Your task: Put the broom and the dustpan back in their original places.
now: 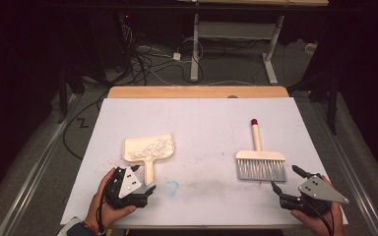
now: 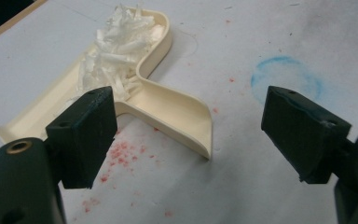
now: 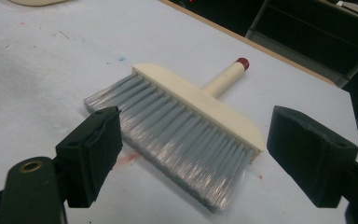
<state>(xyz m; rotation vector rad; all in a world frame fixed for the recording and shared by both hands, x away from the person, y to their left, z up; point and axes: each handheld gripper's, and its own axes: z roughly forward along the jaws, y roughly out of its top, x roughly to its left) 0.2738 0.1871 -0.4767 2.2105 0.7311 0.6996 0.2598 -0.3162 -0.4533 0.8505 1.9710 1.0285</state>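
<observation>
A cream dustpan (image 1: 147, 149) lies at the left of the white table top, its pan holding white shredded scraps (image 2: 116, 56) and its handle (image 2: 186, 116) pointing toward me. My left gripper (image 1: 145, 179) is open just short of the handle's end, with nothing between its jaws (image 2: 191, 126). On the right lies a cream hand brush (image 1: 260, 162) with grey bristles (image 3: 182, 135) and a red-tipped handle pointing away. My right gripper (image 1: 284, 178) stands open just in front of the bristles, touching nothing.
A faint blue ring mark (image 2: 286, 77) and red specks (image 2: 121, 154) stain the white sheet (image 1: 202, 118) near the dustpan handle. The wooden table edge (image 1: 197, 92) runs along the back, with cables and a desk frame (image 1: 195, 49) on the floor beyond.
</observation>
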